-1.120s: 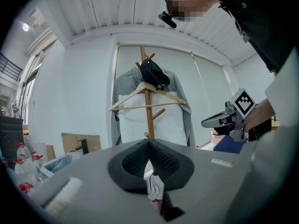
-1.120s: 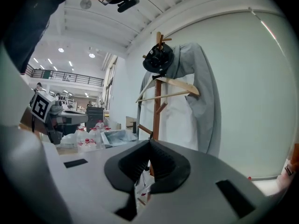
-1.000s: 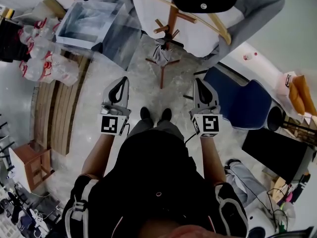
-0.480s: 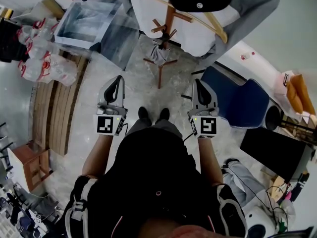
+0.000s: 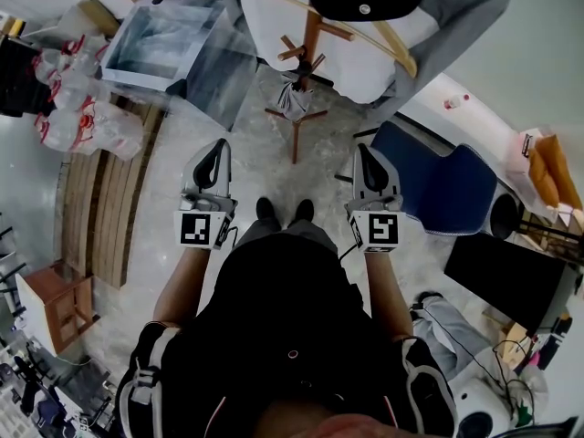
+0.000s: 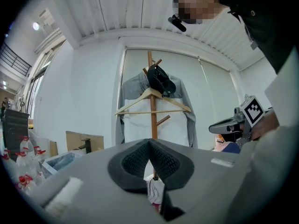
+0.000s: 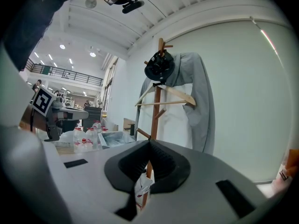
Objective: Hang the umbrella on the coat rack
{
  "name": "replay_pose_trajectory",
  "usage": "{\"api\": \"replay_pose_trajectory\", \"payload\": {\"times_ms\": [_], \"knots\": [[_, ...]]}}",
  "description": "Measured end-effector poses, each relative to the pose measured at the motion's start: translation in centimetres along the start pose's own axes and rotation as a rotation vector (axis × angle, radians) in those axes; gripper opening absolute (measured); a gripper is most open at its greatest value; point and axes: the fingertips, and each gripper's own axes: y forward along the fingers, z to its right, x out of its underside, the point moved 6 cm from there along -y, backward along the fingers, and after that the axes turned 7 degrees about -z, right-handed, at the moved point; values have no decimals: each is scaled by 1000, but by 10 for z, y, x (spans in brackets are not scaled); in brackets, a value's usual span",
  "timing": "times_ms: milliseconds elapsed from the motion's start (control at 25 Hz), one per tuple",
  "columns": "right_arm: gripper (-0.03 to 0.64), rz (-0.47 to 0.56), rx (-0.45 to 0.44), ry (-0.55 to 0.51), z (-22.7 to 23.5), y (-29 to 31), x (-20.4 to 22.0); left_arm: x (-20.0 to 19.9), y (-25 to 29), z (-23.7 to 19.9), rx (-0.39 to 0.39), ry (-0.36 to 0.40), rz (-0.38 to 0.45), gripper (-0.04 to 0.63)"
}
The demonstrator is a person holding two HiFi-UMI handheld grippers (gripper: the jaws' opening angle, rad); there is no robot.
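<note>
Both my left gripper and right gripper closed, empty, short of the coat rack: umbrella apparently already hangs low on it.

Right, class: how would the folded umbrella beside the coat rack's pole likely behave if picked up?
The umbrella looks like a loose, crumpled fabric bundle by the pole of the coat rack, so its cloth would probably flop under a grip. It seems compact, so it is likely light. Its folds may slip; no handle shows clearly.
</note>
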Motion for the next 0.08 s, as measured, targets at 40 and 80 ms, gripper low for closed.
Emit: {"api": "replay_pose_trajectory", "payload": {"times_ms": [40,80], "knots": [[0,0,-1,-1,0,0,-1,1,0,0,1,2,-3,0],[0,1,-1,-2,0,0,-1,1,0,0,2,3,-5,0]]}}
